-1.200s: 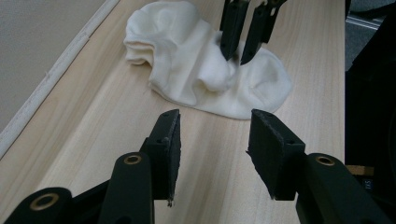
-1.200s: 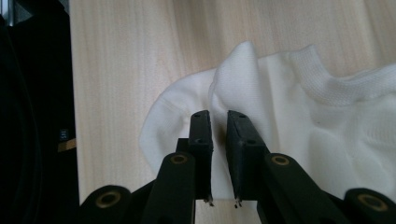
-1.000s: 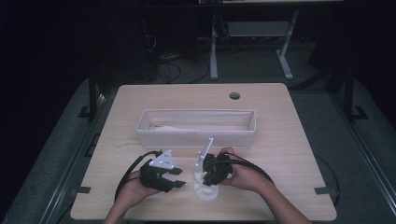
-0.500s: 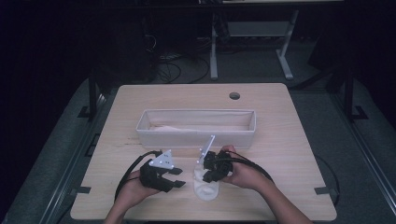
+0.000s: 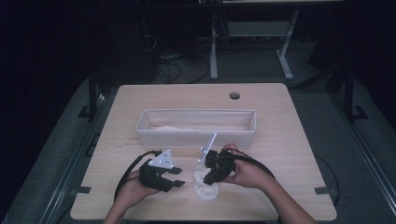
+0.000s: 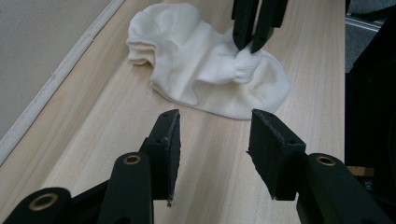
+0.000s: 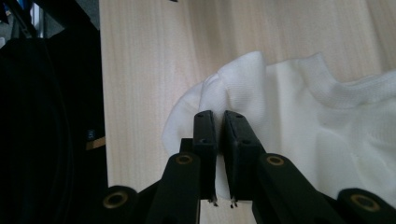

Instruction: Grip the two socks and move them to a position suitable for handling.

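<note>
A white ankle sock lies crumpled on the wooden table near its front edge. My right gripper points down at it, and its jaws have just been closing. They now pinch a bunched fold of the sock. The left gripper view shows that pinch from the side, with the right gripper on the fold. My left gripper rests just left of the sock. It is open, with bare wood between its pads.
A long white fabric bin stands across the middle of the table, just behind both hands. A round cable hole sits near the far edge. Beyond the table are a dark floor, cables and desk legs.
The right gripper has settled slightly lower onto the sock and the sock's raised part has dropped. The left hand and gripper have stayed where they were.
</note>
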